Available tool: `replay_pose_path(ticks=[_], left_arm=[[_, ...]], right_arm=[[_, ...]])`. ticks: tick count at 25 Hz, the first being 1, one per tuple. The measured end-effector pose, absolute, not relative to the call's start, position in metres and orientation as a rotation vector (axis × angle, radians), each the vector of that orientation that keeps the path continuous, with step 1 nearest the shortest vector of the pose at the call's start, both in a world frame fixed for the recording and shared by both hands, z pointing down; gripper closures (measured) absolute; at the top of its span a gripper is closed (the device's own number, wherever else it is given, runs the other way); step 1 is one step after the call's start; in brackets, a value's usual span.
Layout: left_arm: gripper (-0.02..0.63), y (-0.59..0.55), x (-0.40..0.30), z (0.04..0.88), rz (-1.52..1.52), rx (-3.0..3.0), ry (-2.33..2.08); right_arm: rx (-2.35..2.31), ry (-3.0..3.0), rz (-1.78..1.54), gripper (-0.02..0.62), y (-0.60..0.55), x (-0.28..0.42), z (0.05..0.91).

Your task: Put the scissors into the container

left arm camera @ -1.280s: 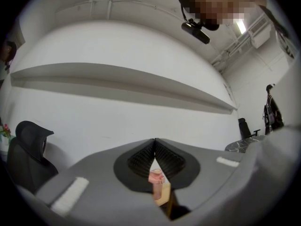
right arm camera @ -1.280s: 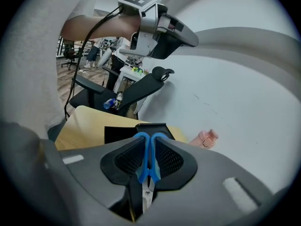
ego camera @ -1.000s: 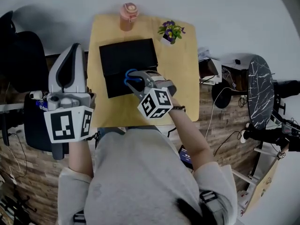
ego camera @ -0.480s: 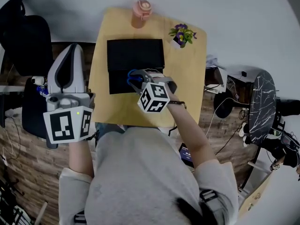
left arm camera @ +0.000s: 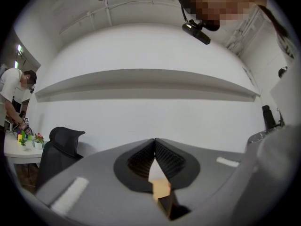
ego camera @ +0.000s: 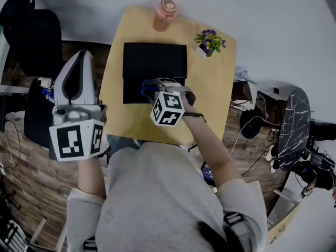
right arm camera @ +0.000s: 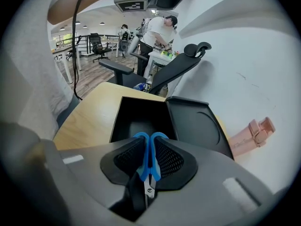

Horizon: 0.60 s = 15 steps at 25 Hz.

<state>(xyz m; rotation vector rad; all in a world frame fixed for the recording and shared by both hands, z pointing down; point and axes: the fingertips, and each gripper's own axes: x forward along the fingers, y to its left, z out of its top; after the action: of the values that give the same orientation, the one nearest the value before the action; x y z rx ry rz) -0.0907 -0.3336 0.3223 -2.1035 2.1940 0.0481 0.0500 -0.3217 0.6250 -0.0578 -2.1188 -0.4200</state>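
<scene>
A person seated at a wooden table (ego camera: 210, 88) holds the right gripper (ego camera: 152, 86) over the near edge of a black container (ego camera: 155, 62). The jaws are clamped on a pair of blue-handled scissors (right arm camera: 154, 165). In the right gripper view, the right gripper (right arm camera: 149, 147) squeezes the two handles flat together between its ribbed pads, the metal pivot showing just below the grip. The handle loops point toward 12 o'clock, at the container's (right arm camera: 120, 112) open compartment, and its hinged lid (right arm camera: 195, 124) lies flat at 2 o'clock. From the head view, the scissors (ego camera: 146, 86) show as a blue sliver over the container's near portion.

The left gripper (ego camera: 82, 56) is held off the table's edge at 9 o'clock, well apart from the container. In its own view the left gripper (left arm camera: 154, 140) faces a white wall, jaw tips pressed together with nothing between them.

A pink bottle (ego camera: 164, 14) stands at the container's 12 o'clock. A small pot of flowers (ego camera: 209, 40) sits at its 2 o'clock.
</scene>
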Motion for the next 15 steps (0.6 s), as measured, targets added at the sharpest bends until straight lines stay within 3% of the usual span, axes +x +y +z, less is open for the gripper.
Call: replay_pose_path(ticks=[15], left_arm=[[0.548,-0.31,-0.095,0.328,0.009,-2.007,2.289]], right_arm=[[-0.072,-2.071,-0.36,0.518,-0.319,0.048,0.648]])
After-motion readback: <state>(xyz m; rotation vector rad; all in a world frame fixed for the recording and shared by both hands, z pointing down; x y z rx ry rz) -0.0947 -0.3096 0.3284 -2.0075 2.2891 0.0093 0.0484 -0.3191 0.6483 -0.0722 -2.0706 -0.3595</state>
